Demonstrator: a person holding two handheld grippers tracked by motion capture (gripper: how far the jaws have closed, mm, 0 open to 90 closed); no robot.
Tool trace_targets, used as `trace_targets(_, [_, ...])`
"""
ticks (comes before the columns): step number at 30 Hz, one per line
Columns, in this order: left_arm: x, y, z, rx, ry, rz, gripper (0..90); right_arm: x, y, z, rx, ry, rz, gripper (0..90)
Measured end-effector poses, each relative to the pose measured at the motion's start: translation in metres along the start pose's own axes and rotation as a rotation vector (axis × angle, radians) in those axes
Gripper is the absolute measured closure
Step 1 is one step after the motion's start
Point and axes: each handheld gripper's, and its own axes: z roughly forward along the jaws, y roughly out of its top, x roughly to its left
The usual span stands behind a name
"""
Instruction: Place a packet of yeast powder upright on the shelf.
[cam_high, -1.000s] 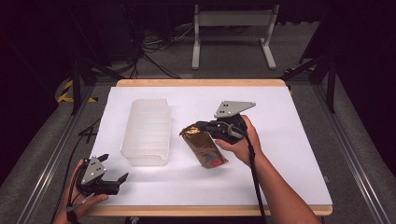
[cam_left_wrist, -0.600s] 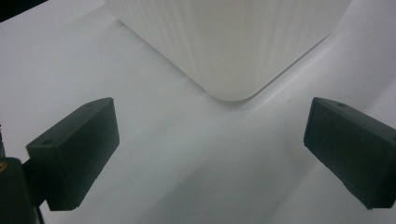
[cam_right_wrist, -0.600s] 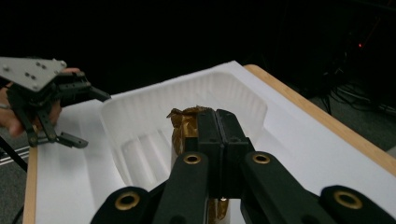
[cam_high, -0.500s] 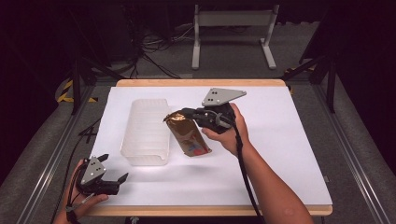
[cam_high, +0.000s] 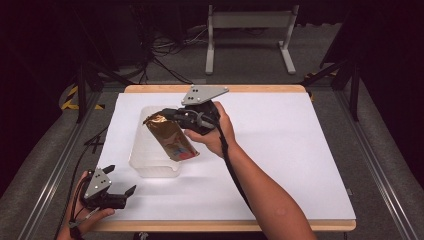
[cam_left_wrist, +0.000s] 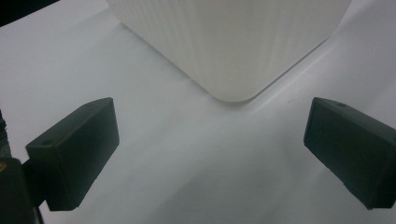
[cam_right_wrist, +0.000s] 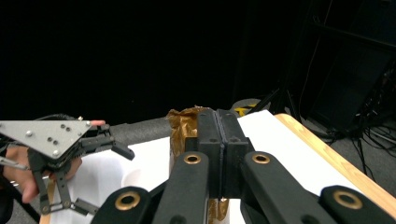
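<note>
Nearest the person, the left gripper (cam_high: 107, 187) rests at the front left corner of the table (cam_high: 280, 165), jaws spread wide with nothing between them; its own view shows bare white surface between the pads and the ribbed corner of the clear plastic container (cam_left_wrist: 233, 46) just ahead. Farther in, the right gripper (cam_high: 172, 116) is held above the table, jaws clamped flat on the upper edge of a gold foil pouch (cam_high: 170, 137), which hangs tilted over the container (cam_high: 150, 160), its lower end over the near half of the tub and clear of it as far as the high view shows. In the right gripper view the pads meet with only crinkled foil (cam_right_wrist: 182, 126) pinched between them. Judgement: the pouch is light and limp, its film thin and likely slick; it swings from the pinch and may crease or slip if jerked. The sealed top margin is the soundest place to grip, as it is flat and takes a firm pinch. The body would crush. Contents cannot be determined.
</note>
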Motion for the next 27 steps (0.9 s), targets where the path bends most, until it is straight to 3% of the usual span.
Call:
trace_targets(12, [0.0, -0.001, -0.001, -0.004, -0.003, -0.002, 4.0, 0.0, 0.01, 0.038, -0.011, 0.017, 0.007, 89.6])
trace_targets(27, [0.001, -0.001, -0.001, -0.007, -0.006, -0.004, 4.0, 0.0, 0.003, 0.073, -0.023, 0.004, 0.048, 89.6])
